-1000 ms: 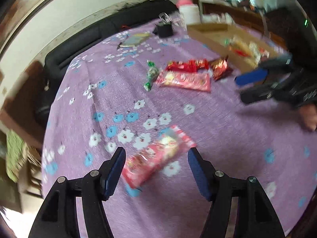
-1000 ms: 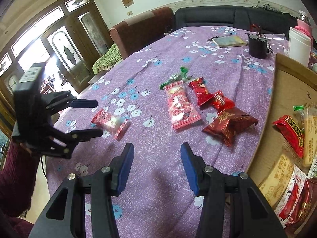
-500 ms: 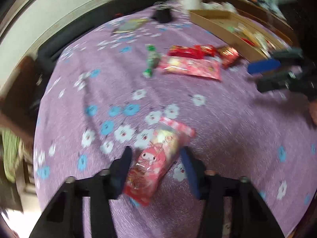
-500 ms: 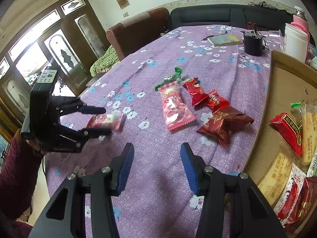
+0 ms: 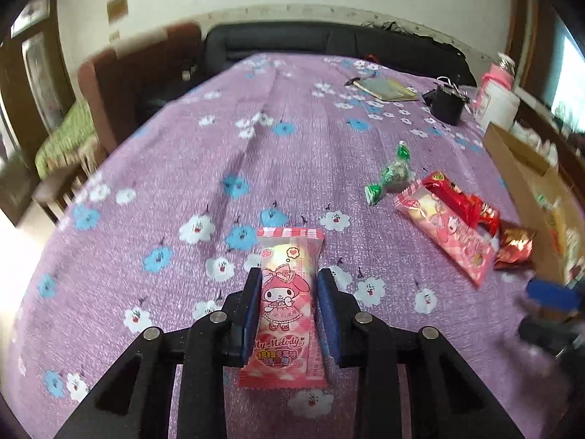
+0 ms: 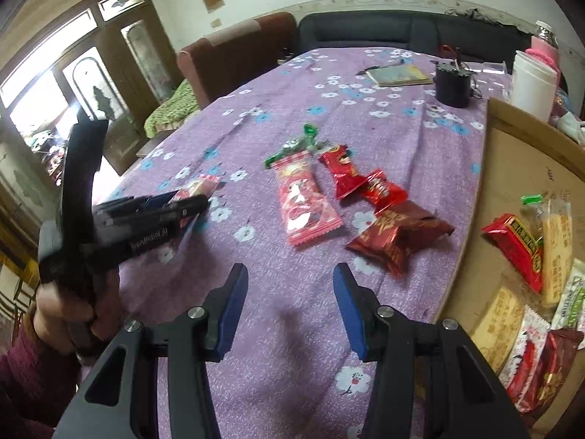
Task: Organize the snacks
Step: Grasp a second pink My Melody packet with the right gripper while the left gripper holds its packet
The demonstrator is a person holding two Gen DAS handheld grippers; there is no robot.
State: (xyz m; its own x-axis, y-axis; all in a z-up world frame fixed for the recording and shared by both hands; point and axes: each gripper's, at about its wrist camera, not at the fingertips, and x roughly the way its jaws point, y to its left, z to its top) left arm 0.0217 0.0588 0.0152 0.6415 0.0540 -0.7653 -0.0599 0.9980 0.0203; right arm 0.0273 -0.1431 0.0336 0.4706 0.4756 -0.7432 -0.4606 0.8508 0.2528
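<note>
- My left gripper is closing, the pink packet between its blue pads; they look to be touching its sides. The packet runs lengthwise between the fingers over the purple cloth, its far end sticking out past the tips.
- In the right view the same packet pokes out of the left gripper, and a hand in a dark red sleeve grips the handle.
- My right gripper hangs part open over bare cloth with nothing between its fingers.
- The other loose snacks lie ahead of it: a second pink packet, a green candy touching its far end, two red packets and a brown packet nearest the tray.
- The cardboard tray sits at the right edge of the table, several snacks already in it, among them a red bar and a yellow bar.
- Farther back stand a black cup, a notebook and a white tub, well apart from the snacks.
- Between the held packet and the tray lie the loose snacks and my right gripper.
</note>
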